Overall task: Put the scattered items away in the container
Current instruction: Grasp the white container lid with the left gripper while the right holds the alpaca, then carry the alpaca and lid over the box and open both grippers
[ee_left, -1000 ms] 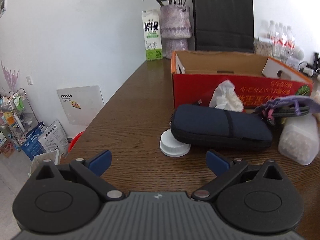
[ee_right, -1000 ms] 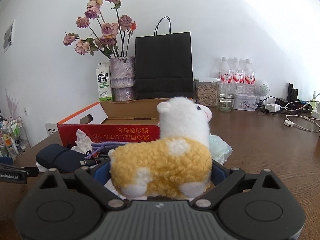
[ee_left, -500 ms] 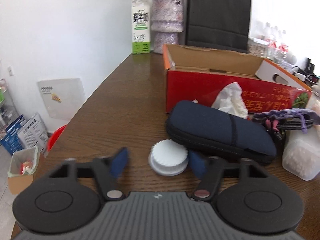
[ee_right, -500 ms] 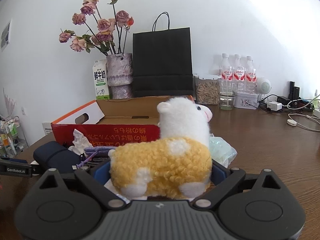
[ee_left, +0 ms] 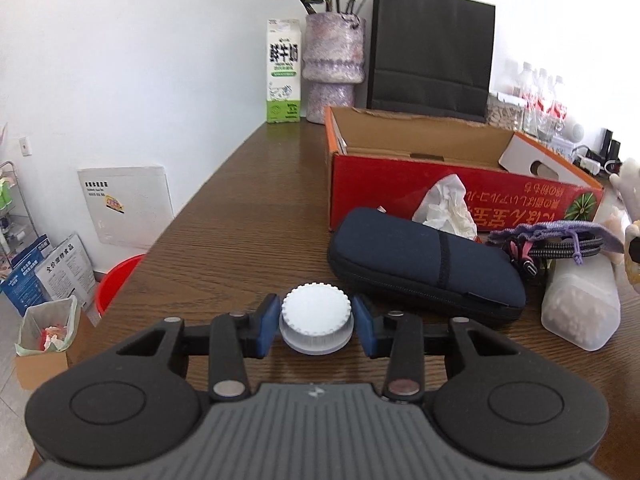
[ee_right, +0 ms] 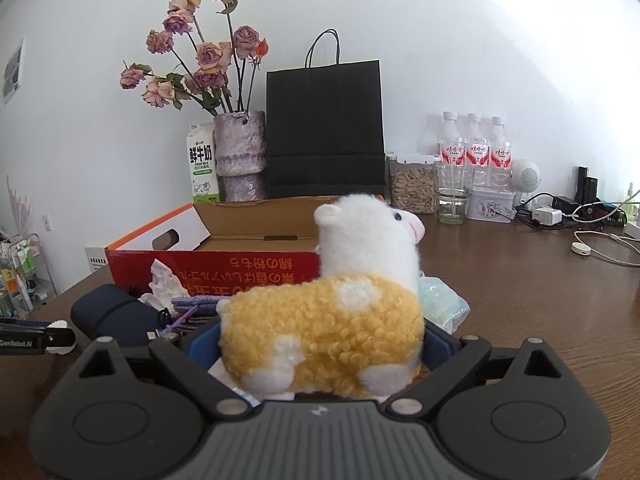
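A white ribbed cap (ee_left: 316, 314) lies on the brown table, and my left gripper (ee_left: 315, 322) is shut on it, a blue pad pressing each side. Just behind it lies a navy zip pouch (ee_left: 424, 264), then a crumpled tissue (ee_left: 448, 208) against the open red cardboard box (ee_left: 400, 184). A purple drawstring bag with a cable (ee_left: 560, 236) rests on a clear plastic tub (ee_left: 580, 308). My right gripper (ee_right: 320, 344) is shut on a yellow and white plush alpaca (ee_right: 332, 320), low over the table in front of the box (ee_right: 256, 272).
Behind the box stand a milk carton (ee_left: 284, 76), a vase of dried roses (ee_left: 334, 68) and a black paper bag (ee_left: 432, 48). Bottles (ee_right: 474, 148), jars and charger cables (ee_right: 600, 240) line the back right. The table's left edge drops to a red bucket (ee_left: 116, 280).
My left gripper moved forward to the white cap and its wide-open jaws closed onto it. The right gripper and the plush alpaca stayed where they were.
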A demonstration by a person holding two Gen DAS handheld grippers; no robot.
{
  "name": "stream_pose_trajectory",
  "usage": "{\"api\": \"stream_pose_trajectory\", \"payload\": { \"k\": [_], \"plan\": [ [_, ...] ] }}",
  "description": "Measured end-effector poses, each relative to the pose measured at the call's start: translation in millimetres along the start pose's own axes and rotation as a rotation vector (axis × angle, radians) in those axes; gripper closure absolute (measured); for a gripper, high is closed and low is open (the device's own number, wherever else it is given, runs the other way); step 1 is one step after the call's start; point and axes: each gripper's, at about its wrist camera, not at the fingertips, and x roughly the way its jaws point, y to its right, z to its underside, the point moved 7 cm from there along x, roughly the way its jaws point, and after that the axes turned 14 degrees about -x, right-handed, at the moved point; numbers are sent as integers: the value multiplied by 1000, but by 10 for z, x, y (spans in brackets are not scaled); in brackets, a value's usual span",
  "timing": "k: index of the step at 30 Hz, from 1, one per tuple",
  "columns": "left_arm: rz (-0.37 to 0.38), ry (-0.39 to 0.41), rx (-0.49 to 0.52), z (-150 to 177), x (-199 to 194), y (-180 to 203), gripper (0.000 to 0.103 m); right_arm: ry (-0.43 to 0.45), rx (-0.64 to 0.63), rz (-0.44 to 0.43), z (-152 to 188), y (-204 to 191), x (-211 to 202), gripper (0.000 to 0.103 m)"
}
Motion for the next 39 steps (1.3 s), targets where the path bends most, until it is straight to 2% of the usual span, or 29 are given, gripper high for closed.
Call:
{"api": "stream_pose_trajectory", "payload": {
  "k": [7,12,17,22,27,30,31,35,39],
  "plan": [
    [9,74,-38,-184,-272,-44,62,28,-20,11,-112,17,-93,7],
    [68,165,-43,-451,-456,180,62,88,-58,7,-403,-40,-81,7],
    [126,241,-63,-780,-456,499,62,156,-62,3,-773,-86,19,7],
    [158,288,-81,-1093,-206,909,62,201,-40,-5,-1139,-111,279,7],
    [93,308,-90,-1306,326,1250,62,183,-36,5,-1375,-114,768,7],
    [53,325,-101,-1261,648,1296,62,164,-12,1,-1304,-95,1048,7],
    [49,303,-74,-1218,736,1303,62,151,-23,-5,-1254,-103,1128,7],
    [25,261,-69,-1114,873,1193,62,74,6,-8,-1077,-54,1341,7],
    [15,232,-68,-1052,933,1152,62,35,3,-9,-970,-74,1390,7]
  ]
}}
